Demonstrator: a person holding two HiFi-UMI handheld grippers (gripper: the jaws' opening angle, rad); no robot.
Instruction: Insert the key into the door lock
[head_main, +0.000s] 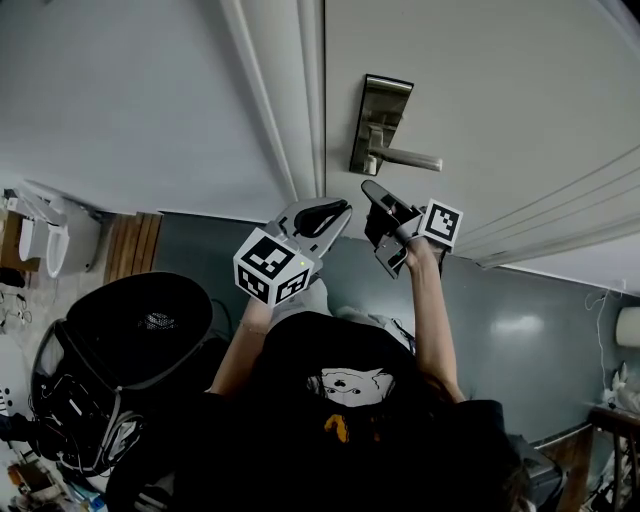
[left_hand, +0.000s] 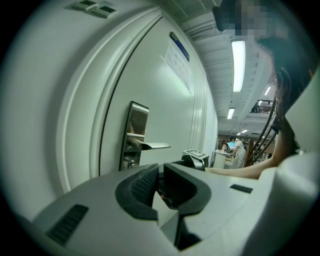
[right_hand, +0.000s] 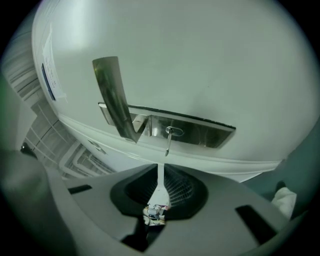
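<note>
A brushed metal lock plate (head_main: 382, 108) with a lever handle (head_main: 412, 158) sits on the white door (head_main: 500, 80). My right gripper (head_main: 372, 189) points up at the plate's lower end, just short of it. In the right gripper view the right gripper (right_hand: 161, 168) is shut on a thin key (right_hand: 168, 143). The key's blade reaches the round keyhole (right_hand: 171, 131) on the lock plate (right_hand: 205, 133), beside the handle (right_hand: 114, 95). My left gripper (head_main: 336, 208) hangs shut beside the door frame, left of the right one. Nothing shows between the left gripper's (left_hand: 161, 173) pads.
The white door frame (head_main: 292, 110) and a grey wall (head_main: 120, 100) lie left of the lock. A black office chair (head_main: 140, 330) stands low at the left over the blue-grey floor (head_main: 520, 330). Far down the corridor stand people (left_hand: 236, 150).
</note>
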